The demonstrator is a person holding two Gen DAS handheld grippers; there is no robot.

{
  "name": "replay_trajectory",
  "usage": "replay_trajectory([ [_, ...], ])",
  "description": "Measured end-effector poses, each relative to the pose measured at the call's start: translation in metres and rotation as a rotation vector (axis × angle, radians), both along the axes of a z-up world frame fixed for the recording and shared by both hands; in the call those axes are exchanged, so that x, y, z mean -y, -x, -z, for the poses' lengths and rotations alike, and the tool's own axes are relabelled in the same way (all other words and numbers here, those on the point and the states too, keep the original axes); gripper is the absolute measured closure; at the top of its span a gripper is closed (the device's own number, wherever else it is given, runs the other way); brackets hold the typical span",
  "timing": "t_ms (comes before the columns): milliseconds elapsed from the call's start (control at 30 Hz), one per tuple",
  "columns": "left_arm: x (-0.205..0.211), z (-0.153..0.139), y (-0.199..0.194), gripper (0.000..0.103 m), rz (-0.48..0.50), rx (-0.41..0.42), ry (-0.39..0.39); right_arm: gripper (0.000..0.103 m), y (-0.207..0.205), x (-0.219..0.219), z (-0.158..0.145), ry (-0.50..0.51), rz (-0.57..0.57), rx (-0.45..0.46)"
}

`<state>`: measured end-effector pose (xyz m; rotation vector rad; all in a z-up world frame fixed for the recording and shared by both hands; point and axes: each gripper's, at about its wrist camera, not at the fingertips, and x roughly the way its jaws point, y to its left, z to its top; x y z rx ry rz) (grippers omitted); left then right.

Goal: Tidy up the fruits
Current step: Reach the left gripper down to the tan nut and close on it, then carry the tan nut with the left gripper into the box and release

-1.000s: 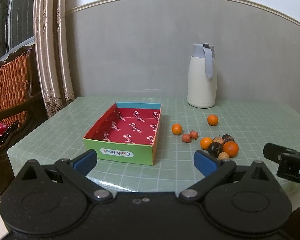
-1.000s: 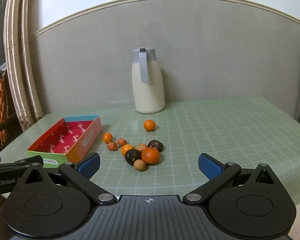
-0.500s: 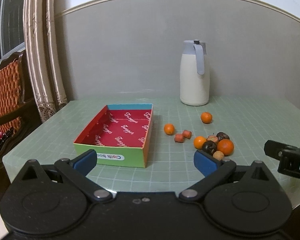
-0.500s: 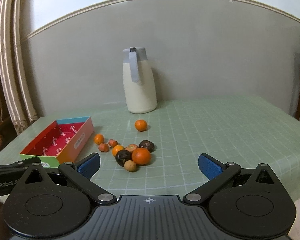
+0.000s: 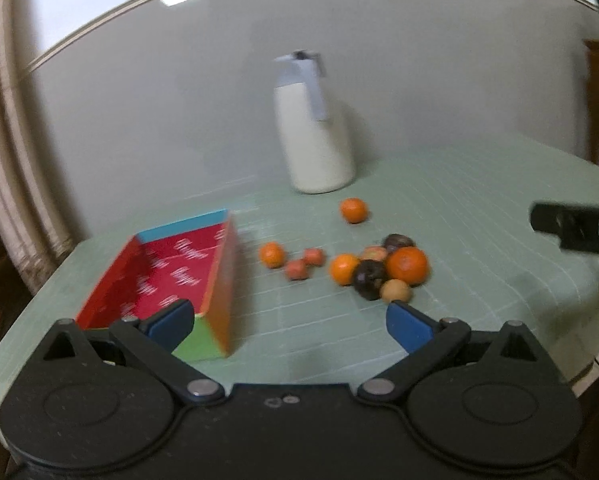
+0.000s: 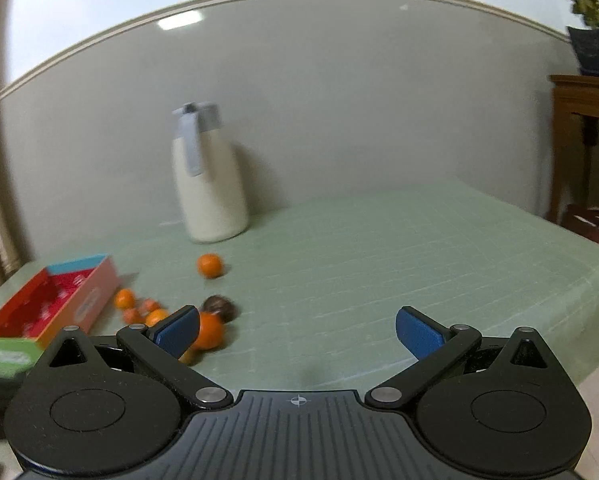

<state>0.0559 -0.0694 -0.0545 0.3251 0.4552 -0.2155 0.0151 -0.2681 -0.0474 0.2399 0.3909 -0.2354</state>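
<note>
Both grippers are wide open with nothing held, and the loose pile of orange and dark fruit on the green checked tablecloth sits dead ahead of the left gripper, right of the red-lined cardboard box, while the right gripper points past it, so I'd say left is better lined up.

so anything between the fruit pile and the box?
Nothing large. The box sits open left of the fruit pile, with only loose fruit on the table between: one small orange and two reddish pieces. The jug stands behind, off that line.
</note>
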Motion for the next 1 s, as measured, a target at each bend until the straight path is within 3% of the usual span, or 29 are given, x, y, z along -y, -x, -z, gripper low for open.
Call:
replay_trajectory([
  [100, 0.015, 0.009, -0.011, 0.021, 0.054, -0.019, -0.006, 0.000, -0.009, 0.009, 0.006, -0.006, 0.024, 0.012],
  [267, 0.034, 0.028, -0.031, 0.049, 0.105, -0.086, 0.011, 0.000, -0.020, 0.016, 0.015, 0.023, 0.072, 0.035],
  [433, 0.047, 0.045, -0.041, 0.052, 0.129, -0.125, 0.031, 0.000, -0.020, 0.021, 0.028, 0.029, 0.108, 0.067],
  [567, 0.052, 0.052, -0.049, 0.066, 0.131, -0.144, 0.066, 0.000, -0.024, 0.026, 0.032, -0.001, 0.112, 0.056],
  [733, 0.056, 0.056, -0.060, 0.070, 0.113, -0.141, 0.091, 0.000, -0.028, 0.024, 0.035, -0.006, 0.105, 0.044],
  [900, 0.056, 0.063, -0.068, 0.086, 0.110, -0.159, 0.121, 0.000, -0.028, 0.019, 0.035, 0.016, 0.092, 0.037],
  [1000, 0.054, 0.065, -0.068, 0.086, 0.106, -0.150, 0.137, 0.000, -0.031, 0.018, 0.037, 0.012, 0.090, 0.027],
])
